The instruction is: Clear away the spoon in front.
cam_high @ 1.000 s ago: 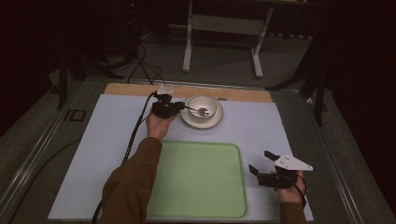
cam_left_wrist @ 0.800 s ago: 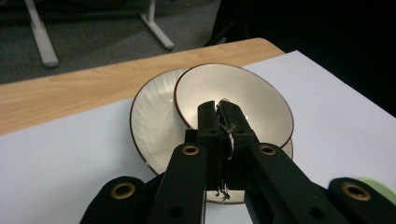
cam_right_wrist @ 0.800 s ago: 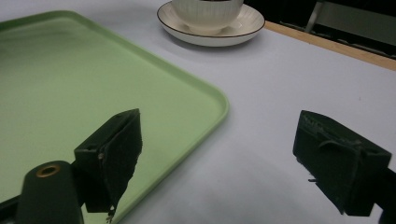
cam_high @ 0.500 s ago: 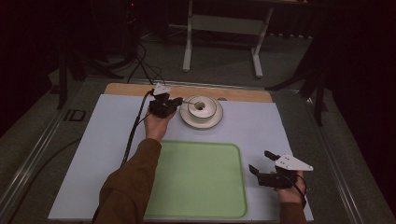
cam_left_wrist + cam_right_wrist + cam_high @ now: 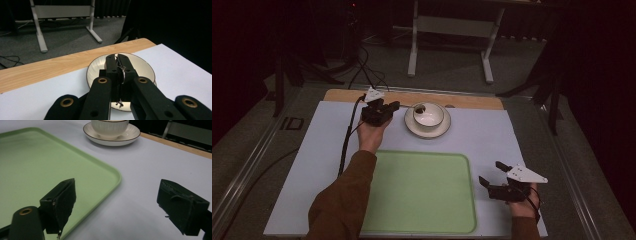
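**Spoon clamped in left tongs beside the bowl; right tongs idle by the tray**

Seen from above: left tongs (image 5: 395, 105) in the upper middle of the frame, pressed together on a thin metal spoon (image 5: 418, 107), with the spoon's head just over the far left rim of a white bowl (image 5: 428, 117). Bowl seated on its saucer (image 5: 427, 132), near the top edge of the pale worktop (image 5: 492, 135). Probably gripped by the handle so as to lift the spoon clear of the bowl. Left forearm stretched far forward from the bottom edge, brown sleeve across the left side of the green tray (image 5: 422, 190), hand (image 5: 371, 136) palm-down behind the tongs.

Along the left tongs: spoon edge-on between the closed tips, bowl straight behind.

Right tongs (image 5: 493, 173) at lower right, spread wide with nothing between, just off the tray's right edge, hand (image 5: 522, 206) low and drawn back, seemingly waiting.
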